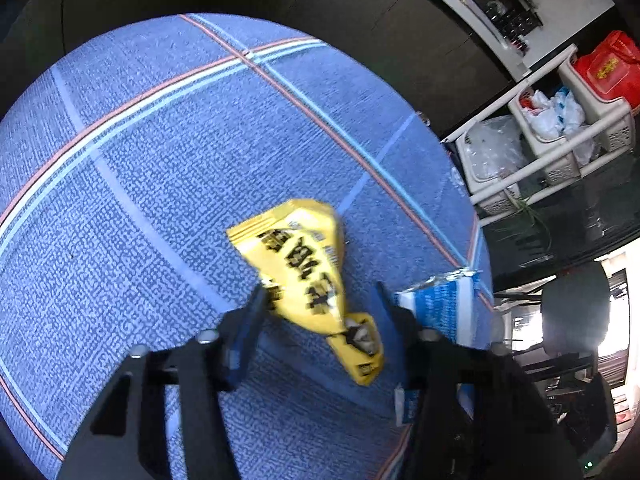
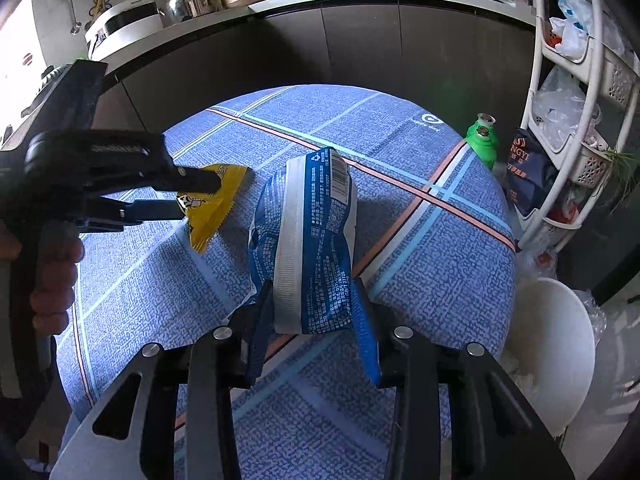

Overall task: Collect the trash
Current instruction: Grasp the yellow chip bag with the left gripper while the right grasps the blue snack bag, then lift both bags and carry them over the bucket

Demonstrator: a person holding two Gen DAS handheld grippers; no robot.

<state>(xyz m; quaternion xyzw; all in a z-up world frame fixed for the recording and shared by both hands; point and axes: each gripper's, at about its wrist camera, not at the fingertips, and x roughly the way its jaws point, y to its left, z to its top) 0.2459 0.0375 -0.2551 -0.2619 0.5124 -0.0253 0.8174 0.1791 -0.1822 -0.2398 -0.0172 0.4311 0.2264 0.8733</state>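
In the left wrist view, the left gripper [image 1: 320, 300] reaches over a round table with a blue plaid cloth [image 1: 160, 160]; its fingers stand well apart, and a yellow snack wrapper [image 1: 304, 272] lies between them, touching the left finger at about 9 o'clock, while the right finger shows a gap from it. Whether the wrapper is actually pinched I cannot tell here. A blue-and-white wrapper [image 1: 440, 304] sits at 3 o'clock, near the table's edge. In the right wrist view, the right gripper [image 2: 314, 308] has its fingers closed against both sides of the blue-and-white wrapper [image 2: 312, 240], which stands upright between them at 12 o'clock. At 9 o'clock the left gripper [image 2: 200, 196] shows side-on, the yellow snack wrapper [image 2: 216, 204] pinched between its fingers. A green bottle [image 2: 482, 140] stands at 1 o'clock by the table's far edge.
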